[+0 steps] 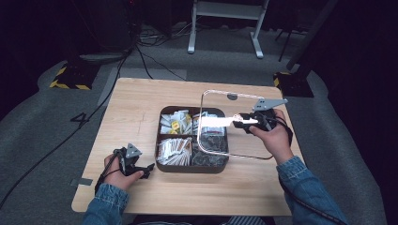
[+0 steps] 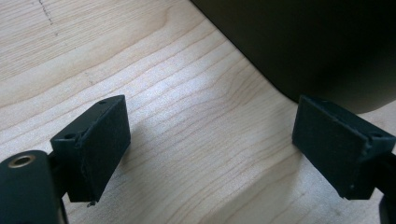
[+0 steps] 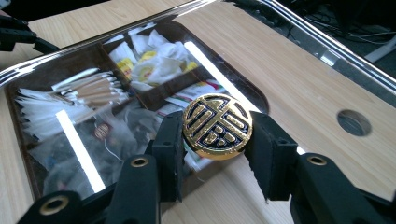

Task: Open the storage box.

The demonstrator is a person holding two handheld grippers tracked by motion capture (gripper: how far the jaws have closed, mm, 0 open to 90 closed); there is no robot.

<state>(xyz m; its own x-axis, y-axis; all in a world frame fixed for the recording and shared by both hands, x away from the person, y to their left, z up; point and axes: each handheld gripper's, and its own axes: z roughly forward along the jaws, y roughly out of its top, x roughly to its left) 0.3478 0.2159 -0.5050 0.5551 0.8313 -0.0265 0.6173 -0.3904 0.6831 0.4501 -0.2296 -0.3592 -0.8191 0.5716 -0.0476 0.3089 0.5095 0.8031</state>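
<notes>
A dark box with several compartments of sachets and tea bags sits mid-table. Its clear lid is held off the box, shifted to the box's right side and overlapping its right half. My right gripper is shut on the lid's round gold knob, one pad on each side. Through the lid I see the packets. My left gripper rests open on the table by the box's front left corner, with bare wood between its fingers.
The wooden table has bare room left of and behind the box. A small round hole is in the lid near its edge. Beyond the table are grey floor, cables and a white stand base.
</notes>
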